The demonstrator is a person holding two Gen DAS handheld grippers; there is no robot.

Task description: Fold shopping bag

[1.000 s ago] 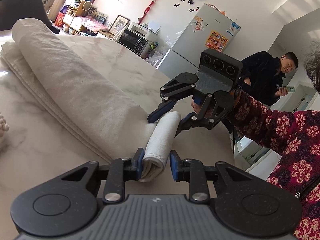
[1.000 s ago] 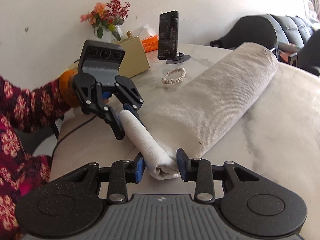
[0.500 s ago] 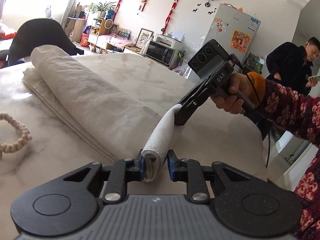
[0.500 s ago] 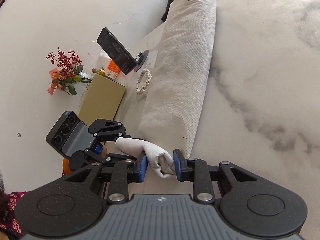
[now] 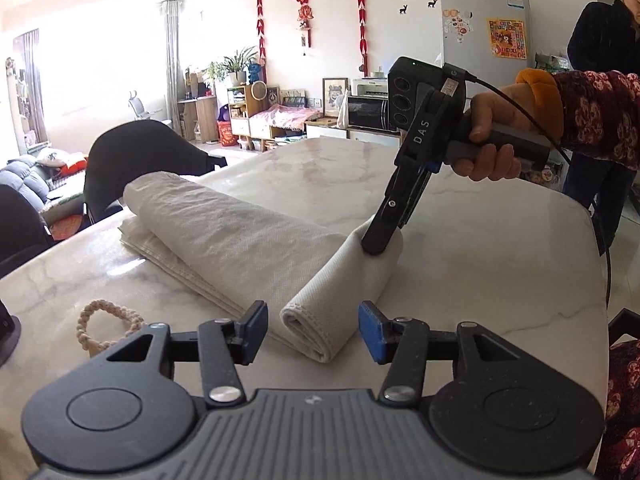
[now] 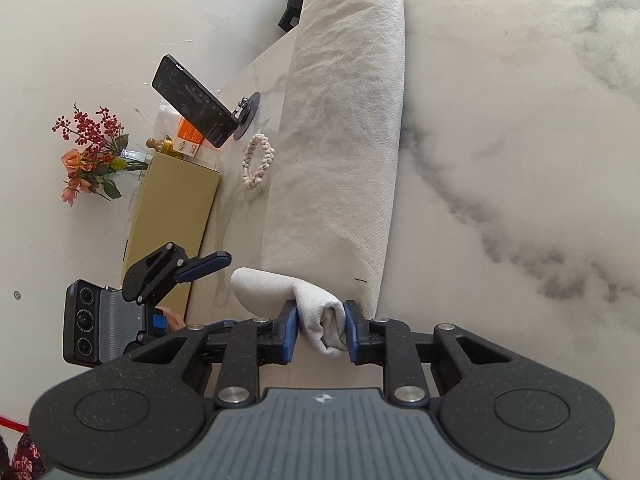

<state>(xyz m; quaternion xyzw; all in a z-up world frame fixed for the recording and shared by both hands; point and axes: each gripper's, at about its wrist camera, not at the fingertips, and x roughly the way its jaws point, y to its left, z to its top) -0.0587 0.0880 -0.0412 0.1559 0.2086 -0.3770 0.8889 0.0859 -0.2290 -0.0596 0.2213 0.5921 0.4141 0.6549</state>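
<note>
I have the shopping bag [image 5: 240, 236] lying as a long, partly folded strip on the marble table [image 5: 480, 280], and its near end is rolled into a short tube that everything else hangs on. My right gripper [image 6: 321, 330] is clamped on one end of that tube and its jaws are closing further on the cloth. My left gripper [image 5: 312, 332] is letting go – its jaws are opening, the blue pads standing clear on either side of the tube's other end, which sits between them untouched. The risk I see is that freed end: nothing pins it now, so the springy fabric could loosen and the roll unwind. With only one end held, any pull or twist from my right could skew the tube against the strip. The braided bracelet [image 5: 104, 326] lies just beside the strip on my left gripper's side – a careless sweep there could drag it along.
</note>
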